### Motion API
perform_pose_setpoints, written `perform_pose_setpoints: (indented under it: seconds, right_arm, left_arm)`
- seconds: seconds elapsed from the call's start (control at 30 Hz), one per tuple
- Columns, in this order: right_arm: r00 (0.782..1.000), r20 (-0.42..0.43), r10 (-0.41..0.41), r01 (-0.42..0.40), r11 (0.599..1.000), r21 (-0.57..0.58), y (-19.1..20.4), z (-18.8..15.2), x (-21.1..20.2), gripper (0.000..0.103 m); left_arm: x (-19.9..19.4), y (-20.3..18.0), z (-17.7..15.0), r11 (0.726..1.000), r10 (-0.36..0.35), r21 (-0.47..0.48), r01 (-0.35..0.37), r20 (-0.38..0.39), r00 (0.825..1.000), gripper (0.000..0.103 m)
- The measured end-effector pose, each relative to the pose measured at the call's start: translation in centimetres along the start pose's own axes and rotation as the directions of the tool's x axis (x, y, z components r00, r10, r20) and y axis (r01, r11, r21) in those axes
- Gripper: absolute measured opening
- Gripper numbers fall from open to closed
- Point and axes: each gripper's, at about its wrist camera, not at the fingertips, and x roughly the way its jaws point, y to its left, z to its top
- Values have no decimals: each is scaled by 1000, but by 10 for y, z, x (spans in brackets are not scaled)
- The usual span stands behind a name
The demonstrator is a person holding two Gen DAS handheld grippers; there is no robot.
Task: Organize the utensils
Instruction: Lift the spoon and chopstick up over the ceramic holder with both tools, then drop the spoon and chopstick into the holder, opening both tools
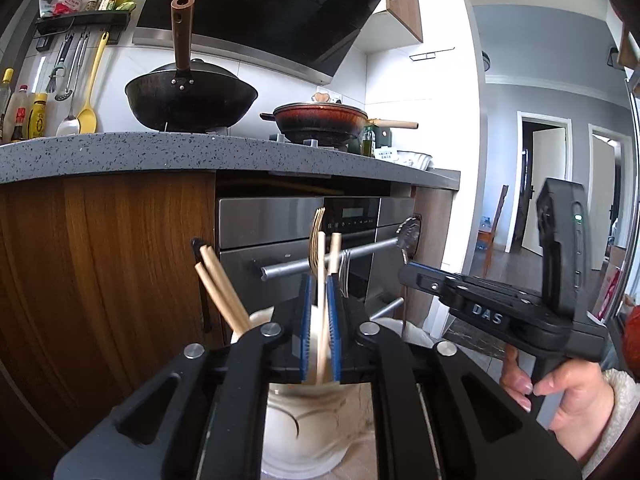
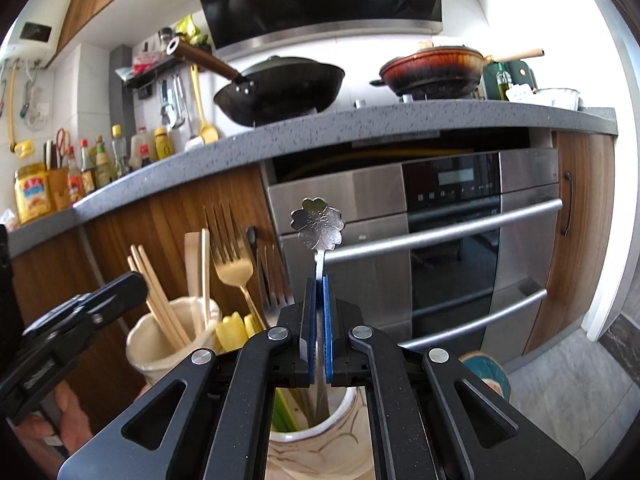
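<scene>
left gripper point(image 1: 319, 320) sat over a cream ceramic holder point(image 1: 296, 432), jaws a little apart around an upright wooden stick point(image 1: 321, 300), pads not clearly pressing it. two wooden chopsticks point(image 1: 222, 288) leaned at the holder's left rim. a gold fork point(image 1: 316, 240) stood behind the stick. right gripper point(image 2: 319, 328), jaws pressed together, pinched the stem of a flower-shaped metal spoon point(image 2: 318, 224) above a second cream cup point(image 2: 316, 452). black wok point(image 2: 280, 88) and brown pan point(image 2: 432, 68) sat on the grey worktop point(image 2: 360, 128).
</scene>
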Motion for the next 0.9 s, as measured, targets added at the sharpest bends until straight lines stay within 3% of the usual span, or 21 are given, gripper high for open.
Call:
perform_pose_setpoints:
  seconds: [0.1, 0.23, 0.3, 0.33, 0.43, 0.53, 0.7, 0.9]
  right_arm:
    - [999, -35, -8, 8, 1000, 1, -1, -4, 7, 4]
    - [997, -69, -21, 21, 1000, -5, -1, -9, 13, 4]
    - [997, -70, -22, 21, 1000, -7, -1, -10, 13, 13]
    - [998, -66, -20, 20, 1000, -7, -2, -10, 12, 22]
    - [998, -52, -27, 27, 1000, -10, 0, -11, 3, 27]
    - [999, -41, -26, 26, 1000, -4, 1, -12, -8, 42]
    - [999, -42, -28, 28, 1000, -13, 9, -23, -34, 57]
    - [998, -29, -54, 52, 997, -57, 21, -45, -65, 78]
  left_arm:
    - [-5, 4, -4, 999, -7, -32, 7, -18, 1000, 31]
    - [-13, 8, -8, 999, 0, -51, -1, -23, 1000, 42]
    - [-17, 9, -10, 998, 4, -55, -5, -20, 1000, 54]
    - [-22, 10, -11, 998, 9, -62, -10, -13, 1000, 56]
    - [-31, 13, -14, 997, 29, -70, -30, -13, 1000, 64]
    - [-43, 13, -22, 996, 57, -70, -59, -25, 998, 75]
    - [-60, 4, -40, 994, 109, -23, -110, -46, 993, 93]
    - [-77, -8, -57, 990, 141, 19, -140, -75, 987, 97]
